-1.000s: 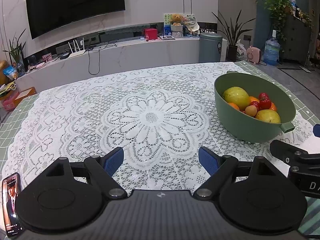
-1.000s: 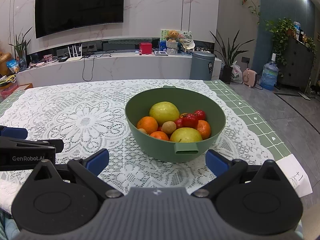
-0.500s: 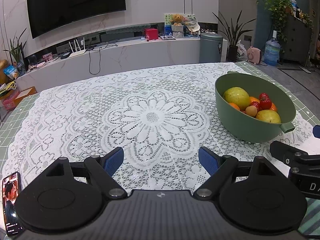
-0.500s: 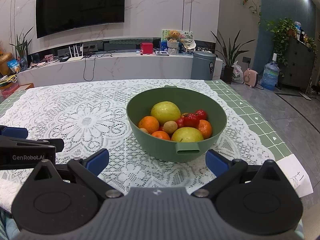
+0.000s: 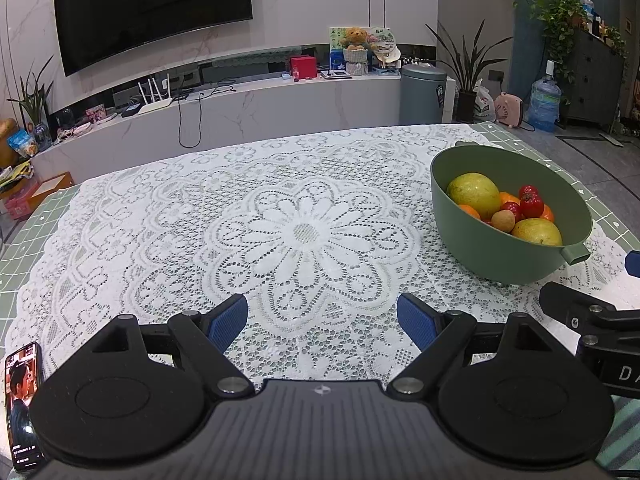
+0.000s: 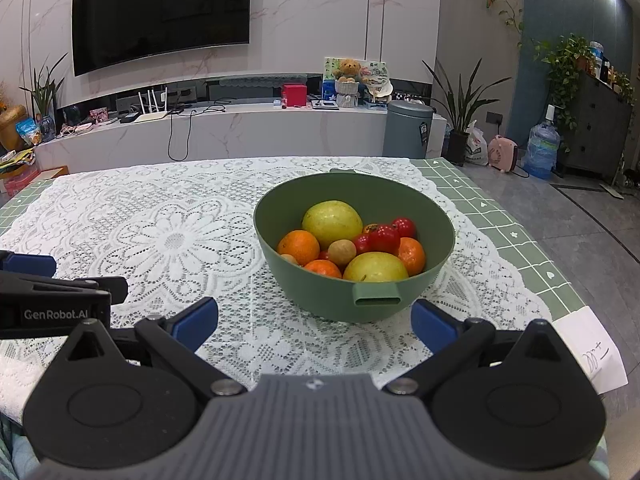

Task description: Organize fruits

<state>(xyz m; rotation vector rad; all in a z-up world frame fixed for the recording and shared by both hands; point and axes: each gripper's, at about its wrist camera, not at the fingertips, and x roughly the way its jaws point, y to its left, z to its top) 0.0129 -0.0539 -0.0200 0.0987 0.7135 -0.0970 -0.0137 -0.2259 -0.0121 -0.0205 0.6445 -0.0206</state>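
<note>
All the fruits (image 6: pixel 352 242) lie in the green bowl (image 6: pixel 436 220) just ahead of the empty, spread right claw (image 6: pixel 314 322); the left claw (image 5: pixel 322 320) gapes empty too.

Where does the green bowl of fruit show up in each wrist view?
Left wrist: the bowl sits at the right, beyond the open left gripper.
Right wrist: the bowl sits near the centre, just ahead of the open right gripper.
Shared landmark: the grey bin behind the table.
</note>
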